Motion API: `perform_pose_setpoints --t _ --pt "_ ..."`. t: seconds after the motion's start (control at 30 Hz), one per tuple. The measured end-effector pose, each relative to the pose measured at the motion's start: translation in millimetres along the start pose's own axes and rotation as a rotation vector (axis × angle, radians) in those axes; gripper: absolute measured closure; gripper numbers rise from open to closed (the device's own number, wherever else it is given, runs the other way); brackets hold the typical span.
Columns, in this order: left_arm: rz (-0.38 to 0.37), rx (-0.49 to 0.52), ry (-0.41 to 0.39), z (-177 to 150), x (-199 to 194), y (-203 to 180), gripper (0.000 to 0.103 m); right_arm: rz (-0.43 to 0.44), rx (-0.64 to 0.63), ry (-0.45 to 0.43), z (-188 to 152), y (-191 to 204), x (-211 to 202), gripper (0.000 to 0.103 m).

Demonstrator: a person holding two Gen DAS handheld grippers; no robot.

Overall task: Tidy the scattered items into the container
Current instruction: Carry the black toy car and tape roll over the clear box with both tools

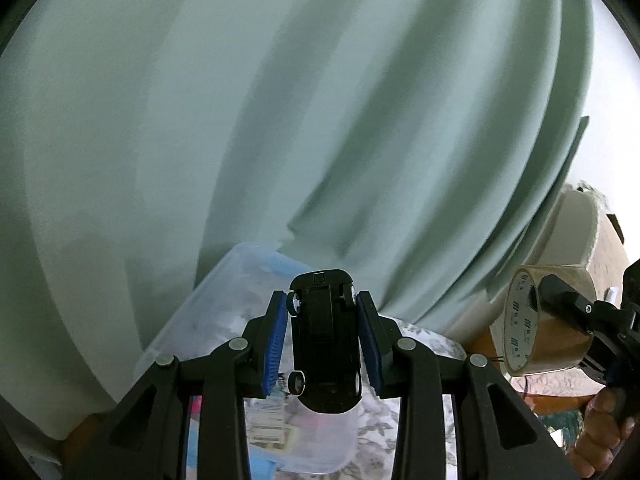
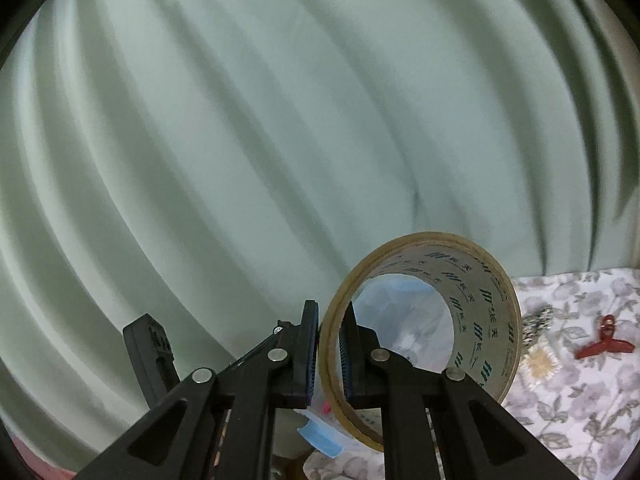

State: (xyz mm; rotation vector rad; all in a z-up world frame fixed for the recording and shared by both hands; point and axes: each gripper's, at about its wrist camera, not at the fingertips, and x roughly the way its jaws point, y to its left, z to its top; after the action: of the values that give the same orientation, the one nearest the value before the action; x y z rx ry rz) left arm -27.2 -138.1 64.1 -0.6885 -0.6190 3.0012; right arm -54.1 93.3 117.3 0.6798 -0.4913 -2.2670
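My left gripper (image 1: 326, 336) is shut on a black toy car (image 1: 325, 340), held belly-up between the blue pads above a clear plastic container with blue trim (image 1: 224, 296). My right gripper (image 2: 330, 354) is shut on the wall of a roll of brown packing tape (image 2: 472, 320), one finger inside the ring and one outside. In the left wrist view the tape roll (image 1: 548, 320) and the right gripper's fingers (image 1: 568, 300) show at the right, with a person's hand (image 1: 604, 428) below. Through the ring I see part of the clear container (image 2: 404, 320).
A pale green curtain (image 1: 280, 100) fills the background in both views. A floral cloth (image 2: 580, 392) covers the surface; on it lie a red clip (image 2: 604, 342) and a small pale flower-shaped item (image 2: 540, 362). A black object (image 2: 150, 356) stands at the left.
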Motion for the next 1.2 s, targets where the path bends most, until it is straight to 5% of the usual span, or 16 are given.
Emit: perform_pose_setpoints --t 0.47,1.03,1.2 --pt "0.045 -0.089 0.052 -5 24 58 0.067 0.032 -0.028 0.186 -14 18 108 0.091" --pt "0.040 -0.082 0.166 -20 57 67 0.067 0.002 0.028 0.313 -26 -14 186 0.091" --pt "0.046 -0.079 0.183 -22 53 63 0.067 -0.003 0.035 0.335 -30 -11 177 0.090"
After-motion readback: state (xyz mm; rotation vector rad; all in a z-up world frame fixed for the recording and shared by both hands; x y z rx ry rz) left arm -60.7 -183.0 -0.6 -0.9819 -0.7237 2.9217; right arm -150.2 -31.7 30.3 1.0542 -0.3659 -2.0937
